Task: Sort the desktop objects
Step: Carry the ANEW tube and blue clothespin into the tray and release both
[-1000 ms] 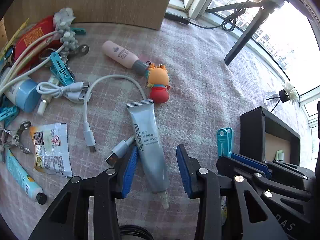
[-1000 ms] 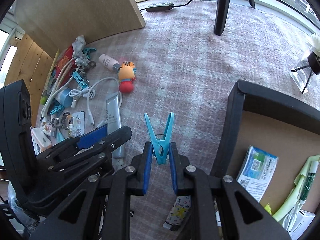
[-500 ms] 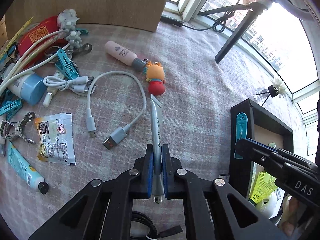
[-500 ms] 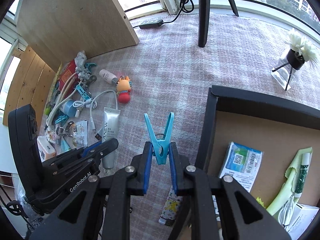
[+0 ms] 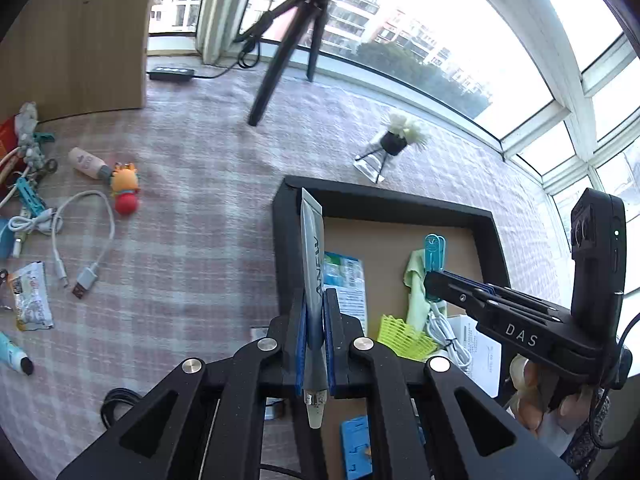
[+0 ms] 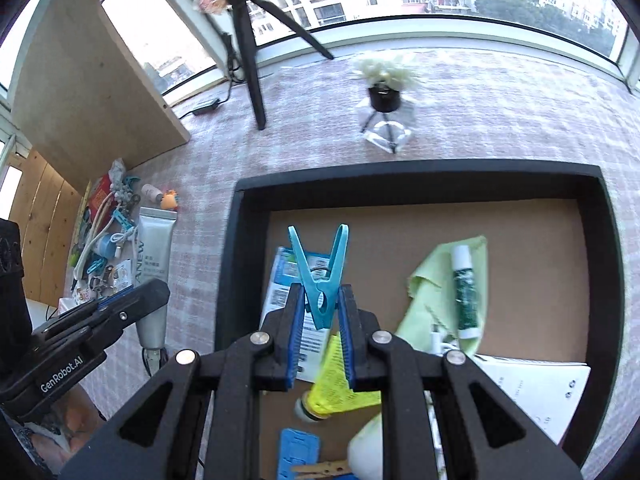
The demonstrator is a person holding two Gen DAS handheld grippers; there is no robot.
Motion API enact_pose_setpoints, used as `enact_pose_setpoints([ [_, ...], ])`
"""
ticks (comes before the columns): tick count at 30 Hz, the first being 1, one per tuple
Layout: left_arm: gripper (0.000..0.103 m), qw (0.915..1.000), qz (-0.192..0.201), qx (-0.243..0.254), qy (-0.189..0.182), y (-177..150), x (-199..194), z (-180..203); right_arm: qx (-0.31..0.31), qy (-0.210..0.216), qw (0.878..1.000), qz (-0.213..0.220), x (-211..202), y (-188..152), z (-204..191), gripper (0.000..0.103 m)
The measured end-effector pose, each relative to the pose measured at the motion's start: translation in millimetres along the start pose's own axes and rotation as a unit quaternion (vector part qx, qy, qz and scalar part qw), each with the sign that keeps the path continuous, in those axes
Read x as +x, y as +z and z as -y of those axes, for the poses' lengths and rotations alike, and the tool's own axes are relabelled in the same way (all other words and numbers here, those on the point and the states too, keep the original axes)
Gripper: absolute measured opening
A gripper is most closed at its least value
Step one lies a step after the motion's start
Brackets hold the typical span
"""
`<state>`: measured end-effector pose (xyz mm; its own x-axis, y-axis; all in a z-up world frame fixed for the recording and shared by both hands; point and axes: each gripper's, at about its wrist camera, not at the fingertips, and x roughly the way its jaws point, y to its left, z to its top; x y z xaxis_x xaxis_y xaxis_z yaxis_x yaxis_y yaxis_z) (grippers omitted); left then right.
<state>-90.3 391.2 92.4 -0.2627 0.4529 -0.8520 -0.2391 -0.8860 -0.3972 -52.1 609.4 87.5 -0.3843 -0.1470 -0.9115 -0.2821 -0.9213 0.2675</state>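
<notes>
My left gripper (image 5: 315, 344) is shut on a grey ANEW cream tube (image 5: 313, 264) and holds it edge-up over the left wall of the black box (image 5: 384, 202). The tube also shows in the right wrist view (image 6: 154, 256). My right gripper (image 6: 320, 332) is shut on a blue clothes peg (image 6: 320, 276) and holds it above the inside of the black box (image 6: 420, 178). The peg shows in the left wrist view (image 5: 434, 252) over the box too.
The box holds a green cloth (image 6: 430, 292), a green tube (image 6: 464, 292), a barcode packet (image 6: 280, 280), a yellow shuttlecock (image 6: 336, 384) and white paper (image 6: 536, 392). On the checked cloth to the left lie a white cable (image 5: 84, 240), an orange toy (image 5: 125, 192) and a sachet (image 5: 30, 300). A tripod (image 5: 288, 44) and a small flower pot (image 5: 394, 142) stand behind.
My left gripper closed on the cream tube, lifted it off the cloth and carried it right to the box. My right gripper moved with the peg from beside the box to above its inside.
</notes>
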Motion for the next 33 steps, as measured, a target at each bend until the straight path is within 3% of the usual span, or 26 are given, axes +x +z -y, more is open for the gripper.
enact_pose_setpoints([
  [6, 0.007, 0.9987, -0.026, 0.044, 0.003, -12.6, 20.9, 42.5, 0.054, -0.036, 0.998, 0.006, -12.8, -11.3, 60.5, 0.017],
  [14, 0.007, 0.9964, -0.036, 0.076, 0.012, -19.2, 31.3, 65.4, 0.074, -0.050, 0.996, 0.003, -15.0, -16.9, 83.0, 0.017],
  [16, 0.009, 0.9962, -0.040, 0.077, 0.011, -19.9, 30.7, 67.2, 0.072, -0.051, 0.996, 0.001, -13.4, -16.8, 81.4, 0.017],
  [17, 0.017, 0.9962, -0.045, 0.074, 0.008, -20.0, 30.8, 67.0, 0.067, -0.051, 0.996, -0.001, -12.6, -16.8, 79.0, 0.017],
  [19, 0.028, 0.9964, -0.046, 0.072, -0.004, -20.7, 27.9, 65.5, 0.067, -0.058, 0.996, -0.002, -11.0, -16.1, 75.5, 0.030],
  [26, 0.027, 0.9979, -0.026, 0.059, 0.008, -14.9, 9.6, 47.2, 0.056, -0.046, 0.997, 0.007, -13.2, -9.6, 56.6, 0.034],
  [33, 0.026, 0.9994, -0.002, 0.022, 0.025, 4.4, -13.3, 4.6, 0.016, -0.014, 1.000, 0.005, -8.2, 0.1, 7.1, 0.034],
])
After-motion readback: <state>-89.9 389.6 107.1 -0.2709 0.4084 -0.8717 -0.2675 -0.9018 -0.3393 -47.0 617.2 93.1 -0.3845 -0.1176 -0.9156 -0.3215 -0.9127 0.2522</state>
